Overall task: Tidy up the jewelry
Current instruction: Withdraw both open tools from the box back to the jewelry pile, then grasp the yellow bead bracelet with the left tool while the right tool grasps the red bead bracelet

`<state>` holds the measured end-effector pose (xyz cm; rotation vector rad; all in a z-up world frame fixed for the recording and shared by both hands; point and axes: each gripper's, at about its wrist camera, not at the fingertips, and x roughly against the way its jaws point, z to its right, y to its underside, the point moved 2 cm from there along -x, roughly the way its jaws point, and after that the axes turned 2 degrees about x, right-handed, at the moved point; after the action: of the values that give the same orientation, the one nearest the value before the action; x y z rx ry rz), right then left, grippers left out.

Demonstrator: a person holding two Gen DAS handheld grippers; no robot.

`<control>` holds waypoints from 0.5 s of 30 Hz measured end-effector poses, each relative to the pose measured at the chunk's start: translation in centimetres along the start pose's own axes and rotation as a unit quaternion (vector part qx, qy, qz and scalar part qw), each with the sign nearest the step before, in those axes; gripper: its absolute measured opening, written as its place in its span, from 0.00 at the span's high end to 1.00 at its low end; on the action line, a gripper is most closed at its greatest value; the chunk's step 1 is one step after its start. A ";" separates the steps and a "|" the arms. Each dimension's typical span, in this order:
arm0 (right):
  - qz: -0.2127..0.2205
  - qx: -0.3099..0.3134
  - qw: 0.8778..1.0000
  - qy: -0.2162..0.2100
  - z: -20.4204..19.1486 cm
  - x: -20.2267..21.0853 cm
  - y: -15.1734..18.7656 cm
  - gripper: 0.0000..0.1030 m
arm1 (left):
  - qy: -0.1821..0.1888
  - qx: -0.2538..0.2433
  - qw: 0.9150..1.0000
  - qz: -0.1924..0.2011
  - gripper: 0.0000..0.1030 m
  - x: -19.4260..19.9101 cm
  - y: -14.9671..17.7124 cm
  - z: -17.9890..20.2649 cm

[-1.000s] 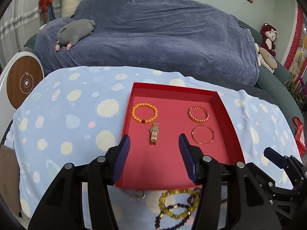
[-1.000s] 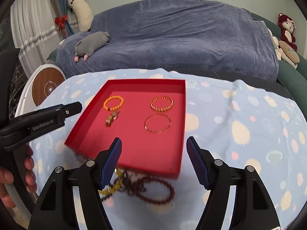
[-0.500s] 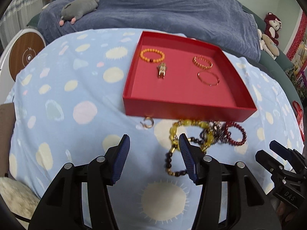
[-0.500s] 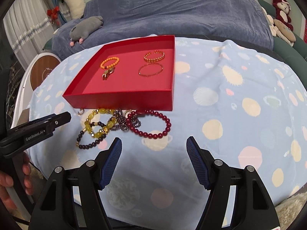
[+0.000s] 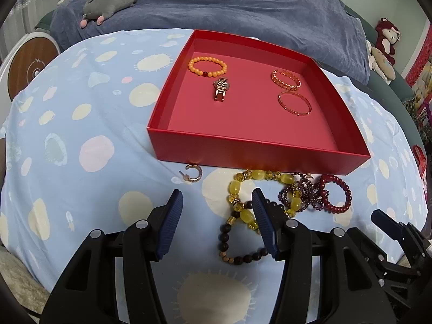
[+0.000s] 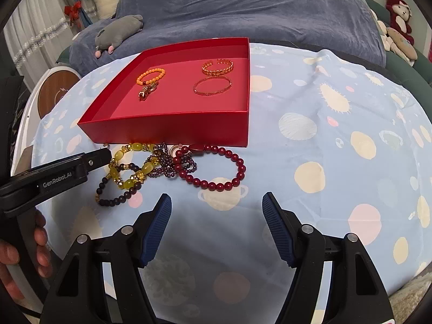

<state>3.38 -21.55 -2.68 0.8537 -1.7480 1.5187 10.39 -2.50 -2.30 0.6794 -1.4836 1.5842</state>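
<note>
A red tray [image 5: 253,156] [image 6: 172,128] sits on the blue cloth. It holds an orange bead bracelet [image 5: 207,66], a gold watch [image 5: 220,88] and two gold bangles [image 5: 286,78] [image 5: 294,103]. In front of the tray lie a gold earring [image 5: 192,176], a yellow bead bracelet [image 5: 243,197] [image 6: 129,167], a dark bead bracelet [image 5: 237,251], a purple strand [image 6: 167,164] and a dark red bead bracelet [image 6: 216,167]. My left gripper [image 5: 216,221] is open just before the yellow bracelet. My right gripper [image 6: 216,224] is open below the red bracelet.
A sofa under a blue-grey cover [image 5: 243,5] stands behind the table, with a grey plush toy [image 5: 110,1] on it. A round white and wood device [image 5: 29,64] is at the left. The left gripper's side [image 6: 54,178] shows in the right wrist view.
Both grippers have drawn back from the tray and come lower toward the cloth. The loose bracelets now lie close in front of the fingers. Both stay open.
</note>
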 end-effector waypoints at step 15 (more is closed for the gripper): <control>-0.009 -0.002 1.000 0.000 -0.2 -0.7 0.0 0.35 | -0.015 -0.013 1.000 -0.008 0.53 -2.2 -0.4 1.0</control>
<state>3.74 -21.32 -3.23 0.8643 -1.7392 1.5030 11.69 -3.97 -3.74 0.7017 -1.5151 1.5456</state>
